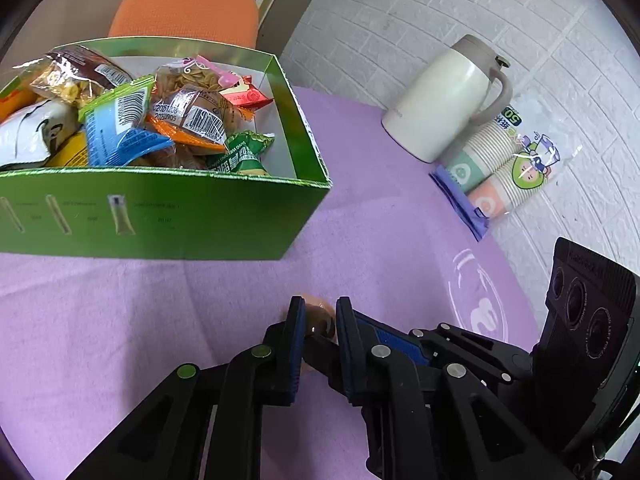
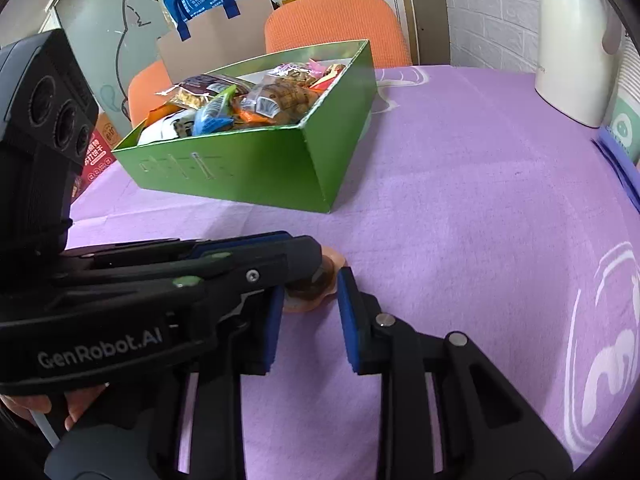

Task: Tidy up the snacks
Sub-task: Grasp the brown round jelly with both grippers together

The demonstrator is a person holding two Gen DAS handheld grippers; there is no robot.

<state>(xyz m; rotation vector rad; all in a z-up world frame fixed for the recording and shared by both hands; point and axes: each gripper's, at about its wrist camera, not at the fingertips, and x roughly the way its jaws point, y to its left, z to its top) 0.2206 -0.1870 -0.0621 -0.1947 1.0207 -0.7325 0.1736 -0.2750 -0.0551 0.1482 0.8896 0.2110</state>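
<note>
A small brown snack in a peach wrapper (image 1: pixel 319 317) (image 2: pixel 308 300) lies on the purple tablecloth (image 1: pixel 120 320), just in front of the green box (image 1: pixel 160 216) (image 2: pixel 248 168). The box is piled with several wrapped snacks (image 1: pixel 160 120). My left gripper (image 1: pixel 320 314) is shut on the small snack; in the right wrist view the left gripper (image 2: pixel 316 266) comes in from the left over it. My right gripper (image 2: pixel 311 285) is open, with one finger on either side of the same snack. Its fingers and camera body (image 1: pixel 592 312) reach in from the right in the left wrist view.
A white thermos jug (image 1: pixel 440 100) (image 2: pixel 572 40) and a pack of paper cups (image 1: pixel 500 168) stand by the brick wall at the right. An orange chair (image 1: pixel 184 8) (image 2: pixel 336 20) is behind the box. A hand (image 2: pixel 40 404) holds the left gripper.
</note>
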